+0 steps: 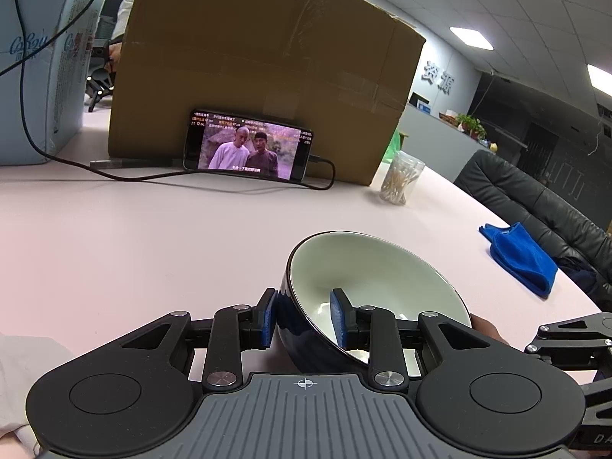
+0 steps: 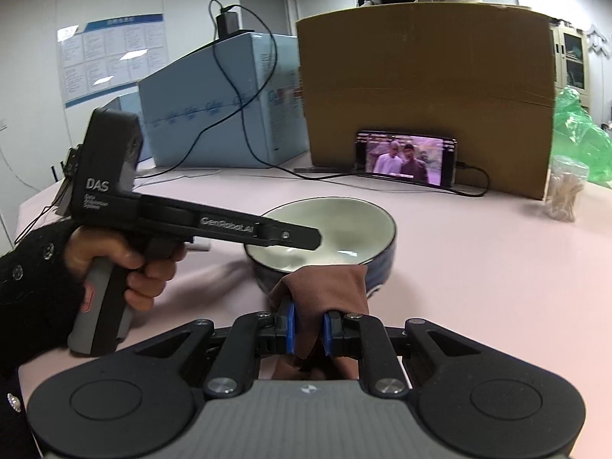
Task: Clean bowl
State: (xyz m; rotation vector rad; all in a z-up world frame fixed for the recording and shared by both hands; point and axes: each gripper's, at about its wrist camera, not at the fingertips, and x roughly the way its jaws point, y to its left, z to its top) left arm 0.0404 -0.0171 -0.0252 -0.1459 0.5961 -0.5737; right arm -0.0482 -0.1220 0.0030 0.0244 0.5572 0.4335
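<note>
Clamping the bowl rim, the left claw tilts it on the desk. The right claw, clamped on a brown cloth, sits at the bowl's outer wall. Interior wiping appears not yet started.

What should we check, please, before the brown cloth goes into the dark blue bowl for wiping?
1. Left gripper shut on the wall of the dark blue ceramic bowl with pale inside, one pad inside, one outside: ok.
2. Right gripper shut on the brown cloth: ok.
3. Cloth reaching the bowl: it lies against the near rim, not yet inside: not ok.
4. Bowl steady: it looks tilted in the left wrist view; whether its base sits on the pink table is hidden: cannot tell.
5. Clear surroundings: phone and clear jar of cotton swabs stand well apart from the bowl: ok.
</note>
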